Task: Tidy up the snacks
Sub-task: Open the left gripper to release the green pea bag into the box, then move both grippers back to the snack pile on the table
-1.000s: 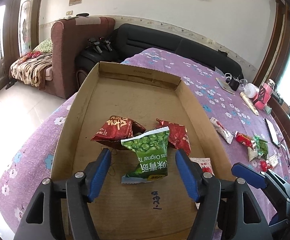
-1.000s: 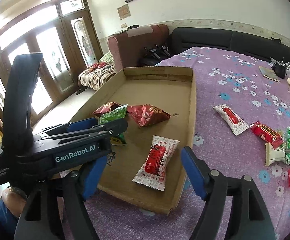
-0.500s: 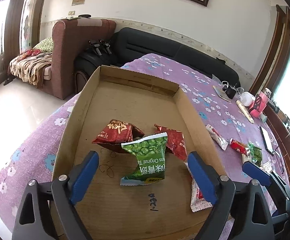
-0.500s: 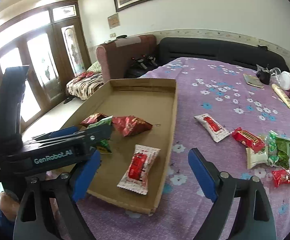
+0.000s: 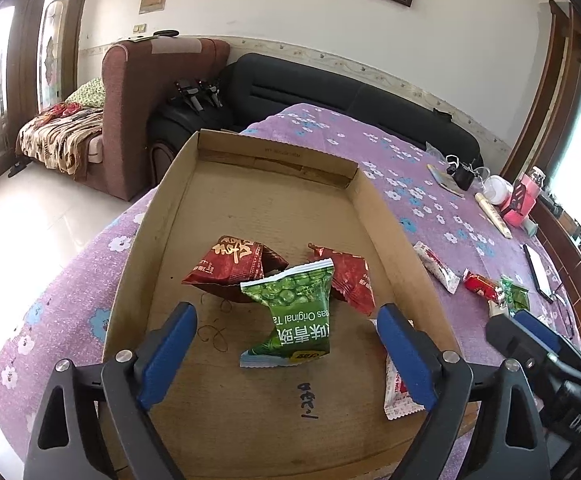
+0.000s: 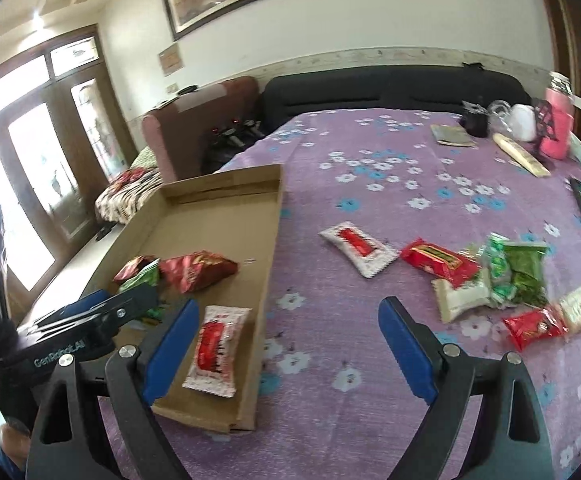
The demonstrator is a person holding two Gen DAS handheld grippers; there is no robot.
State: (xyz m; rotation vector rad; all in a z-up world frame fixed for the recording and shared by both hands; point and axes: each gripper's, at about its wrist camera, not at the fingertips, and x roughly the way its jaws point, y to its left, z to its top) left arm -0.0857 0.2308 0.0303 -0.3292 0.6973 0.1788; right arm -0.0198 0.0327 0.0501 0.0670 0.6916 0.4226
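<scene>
A purple flowered cloth [image 6: 390, 208] covers the table beside a dark sofa [image 5: 330, 96]. Both the left gripper [image 5: 286, 344] and right gripper [image 6: 288, 340] gape empty; four snack packets [image 5: 294, 316] lie in the cardboard tray [image 5: 274, 208], the white one half hidden by a finger [image 5: 404, 360], and more snacks [image 6: 490, 280] are blurred on the cloth.

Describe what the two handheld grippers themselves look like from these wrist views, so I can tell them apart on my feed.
Both look alike: the left gripper and right gripper have black angular fingers with triangular cut-outs, silver round bolts, and blue pads on the inner faces. In the right wrist view, the left gripper's black body shows white "GenRobot.AI" lettering. No cables or sleeves are clearly visible.
</scene>
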